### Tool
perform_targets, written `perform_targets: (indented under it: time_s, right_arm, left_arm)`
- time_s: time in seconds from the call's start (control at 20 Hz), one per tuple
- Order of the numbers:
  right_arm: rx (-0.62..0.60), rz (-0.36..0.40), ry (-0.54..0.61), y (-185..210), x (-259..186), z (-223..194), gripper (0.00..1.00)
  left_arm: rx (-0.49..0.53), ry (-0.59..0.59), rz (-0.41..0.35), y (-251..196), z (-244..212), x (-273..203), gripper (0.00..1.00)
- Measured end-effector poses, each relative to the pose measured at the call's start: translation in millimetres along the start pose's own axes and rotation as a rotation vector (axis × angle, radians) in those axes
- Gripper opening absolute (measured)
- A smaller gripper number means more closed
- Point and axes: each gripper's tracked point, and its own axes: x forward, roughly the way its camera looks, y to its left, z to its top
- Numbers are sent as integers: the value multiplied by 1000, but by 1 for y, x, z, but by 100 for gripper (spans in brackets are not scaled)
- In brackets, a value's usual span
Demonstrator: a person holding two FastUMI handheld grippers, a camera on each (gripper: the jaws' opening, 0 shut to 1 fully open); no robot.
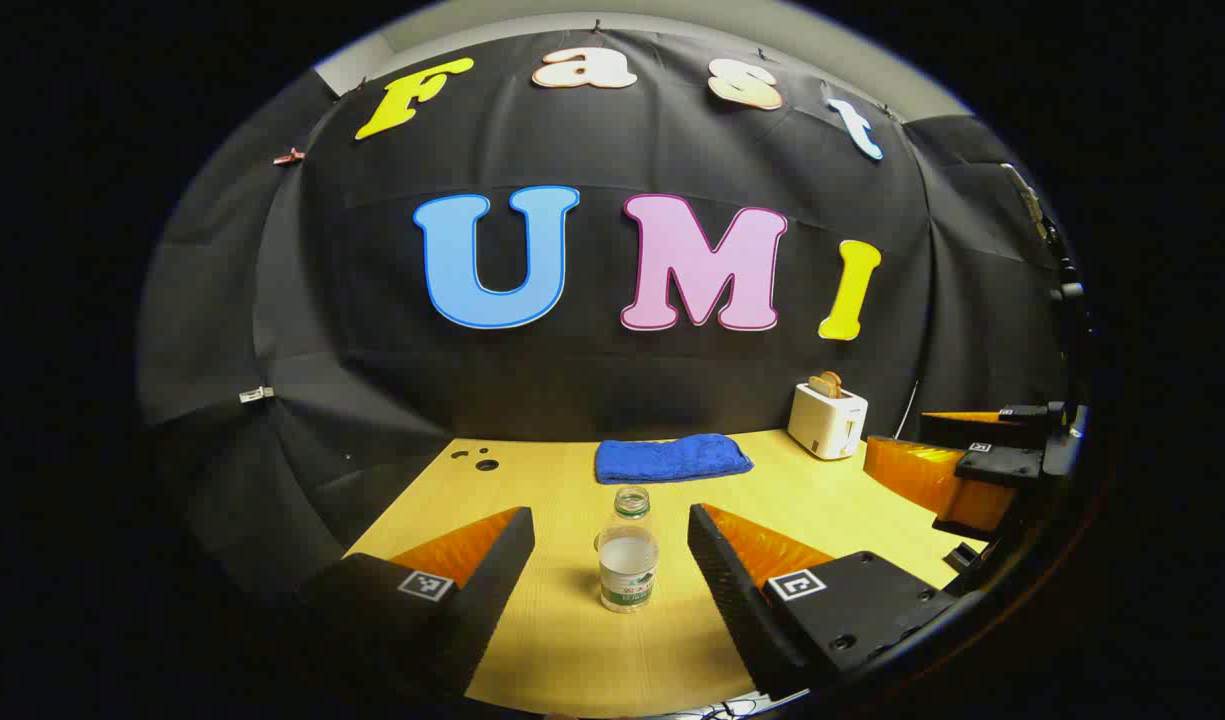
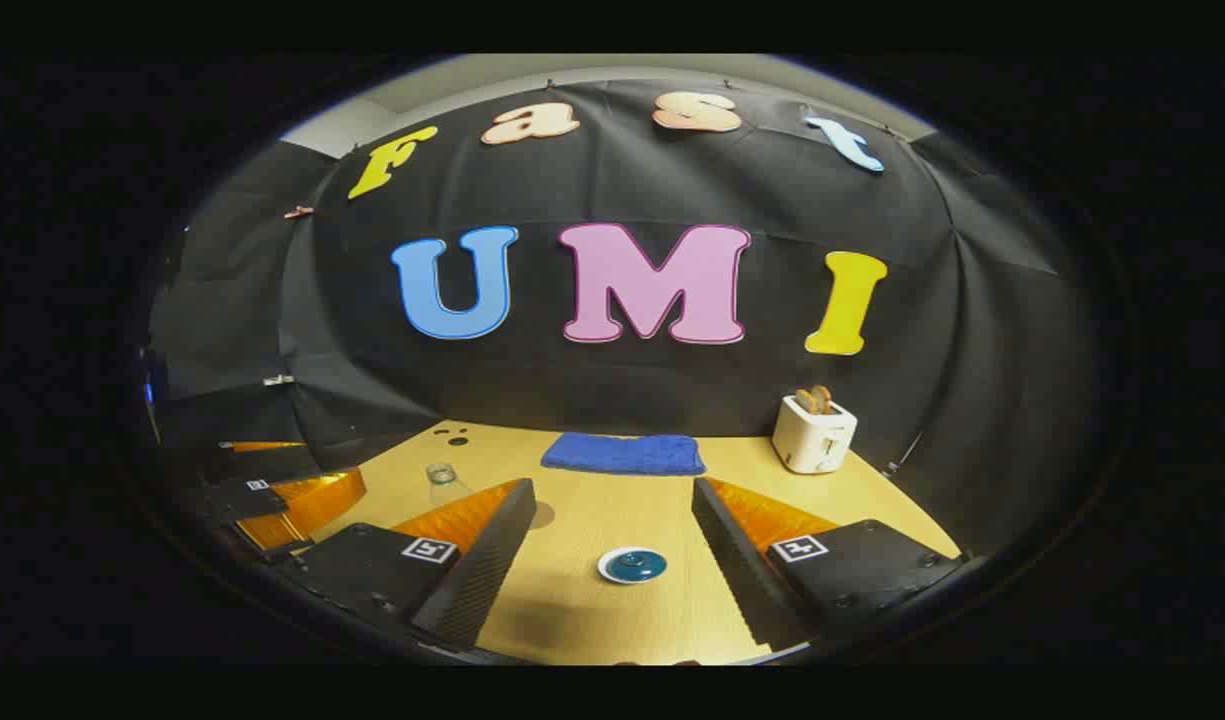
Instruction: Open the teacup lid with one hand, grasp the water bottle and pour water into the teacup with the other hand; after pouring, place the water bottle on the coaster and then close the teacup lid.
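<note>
In the left gripper view a clear, uncapped water bottle with a green label stands upright on the wooden table. It is just beyond and between the fingers of my left gripper, which is open and not touching it. In the right gripper view the teacup sits low on the table with its dark teal lid on. My right gripper is open above and short of it, holding nothing. The bottle's neck peeks out beside that gripper's left finger.
A folded blue cloth lies at the back of the table, with a white toaster holding bread to its right. Small dark holes mark the table's back left. The other gripper hovers at the right edge.
</note>
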Motion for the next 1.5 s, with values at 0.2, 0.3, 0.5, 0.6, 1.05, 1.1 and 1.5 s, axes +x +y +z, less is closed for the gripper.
perform_targets:
  time_s: [0.2, 0.3, 0.5, 0.6, 1.05, 1.1, 1.5]
  right_arm:
    - [6, 15, 14, -1, -2, -5, 98]
    - [-5, 19, 22, -3, -2, -8, 98]
    - [-17, 37, 33, -6, 0, -13, 98]
    - [-19, 50, 36, -5, 1, -16, 98]
    - [-35, 78, 56, -9, 25, -36, 98]
    - [-36, 66, 76, -13, 32, -45, 98]
    - [-66, 12, 167, -36, 100, -135, 98]
  left_arm:
    - [6, 5, 8, -2, -2, -4, 98]
    - [14, 3, 10, -4, -4, -6, 98]
    - [11, 12, 33, 0, -8, -11, 98]
    - [2, 20, 47, 2, -10, -11, 98]
    - [0, 46, 92, 3, -22, -4, 97]
    - [2, 54, 94, 3, -28, -1, 98]
    - [-12, 141, 114, 5, -101, 27, 98]
